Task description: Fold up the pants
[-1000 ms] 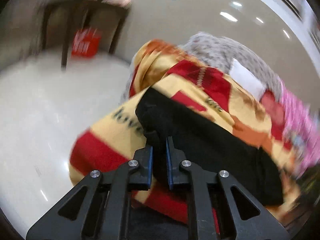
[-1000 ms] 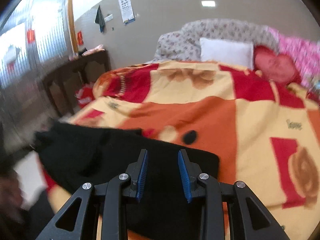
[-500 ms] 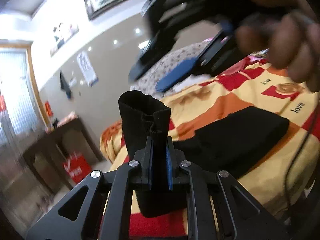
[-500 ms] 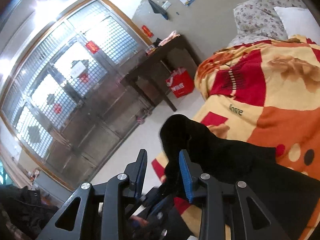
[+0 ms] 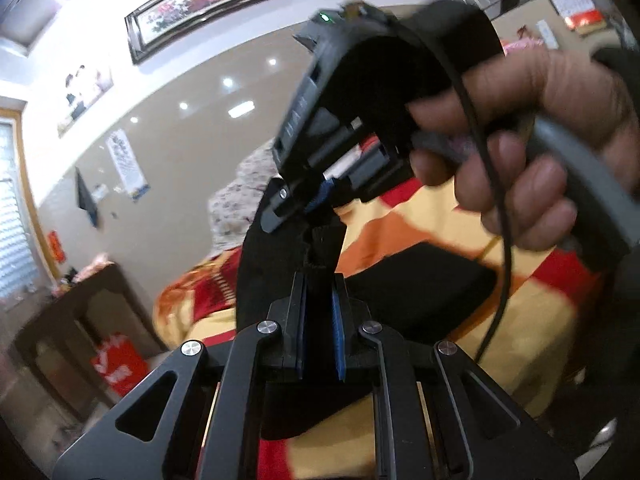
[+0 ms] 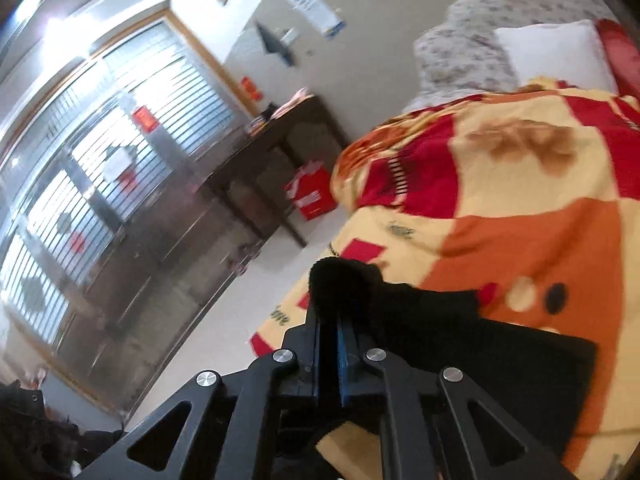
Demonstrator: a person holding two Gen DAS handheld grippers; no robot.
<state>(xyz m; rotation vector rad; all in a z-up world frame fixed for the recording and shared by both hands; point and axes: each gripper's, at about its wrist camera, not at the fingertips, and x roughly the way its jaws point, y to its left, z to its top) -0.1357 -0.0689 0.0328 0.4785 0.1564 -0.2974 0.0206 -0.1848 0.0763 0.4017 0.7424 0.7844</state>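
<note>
Nearest the left wrist camera, the left gripper was clenched on a bunched end of the black pants, the cloth standing up between its blue-lined fingers and rising out past their tips. Just above and beyond it in that view, the right gripper came in from the upper right, carried by the person's right hand with a cable trailing down in front. It met the same raised end from above, so the two grippers sat almost touching on one piece of cloth.

From the right wrist camera, the right gripper was also clamped shut on a dark tuft of the pants, which bulged over its fingertips.

The rest of the garment lay flat on the bed, on the patterned blanket close to the bed's near edge. From the pinched end the pants ran away to the right and a little forward of both grippers. Their long axis looked set roughly along that near edge, with the far end squared off towards the right; which end was the waist could not be told.

Both grippers seemed equally near, since they shared the lifted end. The next move would probably turn on carrying this end rightward along the axis, over the flat part.

Beyond the bed stood a dark side table with a red bag under it, and a white pillow at the head of the bed.
</note>
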